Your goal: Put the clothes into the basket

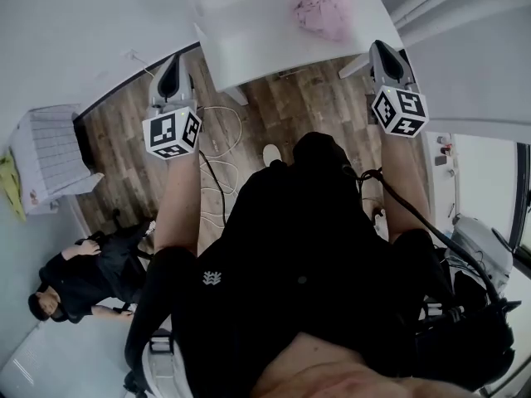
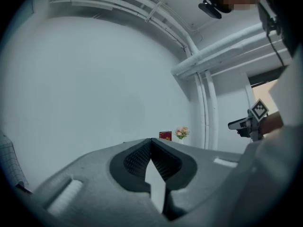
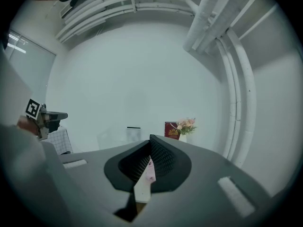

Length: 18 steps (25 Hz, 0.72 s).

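A pink bundle of clothes (image 1: 323, 11) lies on the white table (image 1: 249, 44) ahead of me. The white mesh basket (image 1: 50, 160) stands on the wood floor at the far left; its checked side (image 3: 59, 141) also shows in the right gripper view. My left gripper (image 1: 170, 63) is held out over the floor by the table's near left corner, shut and empty. My right gripper (image 1: 382, 48) hovers at the table's right edge, a little short of the clothes, shut with nothing in it. Each gripper view looks along closed jaws (image 2: 151, 140) (image 3: 151, 137) toward a pale wall.
A person in black (image 1: 83, 284) sits on the floor at the lower left. White cables (image 1: 217, 152) trail over the floor under the left gripper. A red box (image 3: 172, 130) and flowers (image 3: 186, 125) stand by the far wall. White pipes (image 3: 236, 79) run up the wall.
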Motion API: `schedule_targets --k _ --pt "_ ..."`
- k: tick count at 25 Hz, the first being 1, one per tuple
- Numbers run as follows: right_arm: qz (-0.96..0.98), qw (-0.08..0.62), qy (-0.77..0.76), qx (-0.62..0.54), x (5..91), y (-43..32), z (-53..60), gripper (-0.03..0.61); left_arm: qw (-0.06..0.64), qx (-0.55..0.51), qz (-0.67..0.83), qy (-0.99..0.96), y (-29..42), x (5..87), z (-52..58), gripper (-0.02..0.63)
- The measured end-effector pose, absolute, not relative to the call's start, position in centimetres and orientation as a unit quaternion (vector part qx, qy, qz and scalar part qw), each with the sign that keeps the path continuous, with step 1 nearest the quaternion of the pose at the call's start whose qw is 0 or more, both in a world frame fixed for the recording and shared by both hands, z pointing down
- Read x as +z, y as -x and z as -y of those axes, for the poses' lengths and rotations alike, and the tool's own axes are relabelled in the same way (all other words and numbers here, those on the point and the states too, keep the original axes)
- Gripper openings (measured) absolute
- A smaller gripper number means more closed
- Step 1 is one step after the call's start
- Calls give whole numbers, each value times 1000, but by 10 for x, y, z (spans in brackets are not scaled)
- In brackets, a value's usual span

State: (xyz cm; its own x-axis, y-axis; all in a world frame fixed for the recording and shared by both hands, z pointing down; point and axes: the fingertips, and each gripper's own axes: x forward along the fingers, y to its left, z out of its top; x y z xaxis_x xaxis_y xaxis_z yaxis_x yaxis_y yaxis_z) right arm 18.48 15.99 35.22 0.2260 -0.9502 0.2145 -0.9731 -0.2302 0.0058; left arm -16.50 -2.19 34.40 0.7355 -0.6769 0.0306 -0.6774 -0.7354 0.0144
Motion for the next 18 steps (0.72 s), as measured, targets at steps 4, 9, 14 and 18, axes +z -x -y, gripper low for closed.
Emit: schedule_targets --k 4,9,14,18 --pt "612 68 -783 88 358 -200 -141 -2 15 12 364 -931 154 346 42 -2" --pt "618 65 -778 94 369 -218 -102 -2 19 17 378 -925 145 354 71 -2" --pt "626 59 -771 101 379 -254 -55 -2 16 29 398 -917 128 358 104 -2" --pt "635 59 -762 110 388 -284 -12 -2 17 38 410 -911 107 362 127 -2"
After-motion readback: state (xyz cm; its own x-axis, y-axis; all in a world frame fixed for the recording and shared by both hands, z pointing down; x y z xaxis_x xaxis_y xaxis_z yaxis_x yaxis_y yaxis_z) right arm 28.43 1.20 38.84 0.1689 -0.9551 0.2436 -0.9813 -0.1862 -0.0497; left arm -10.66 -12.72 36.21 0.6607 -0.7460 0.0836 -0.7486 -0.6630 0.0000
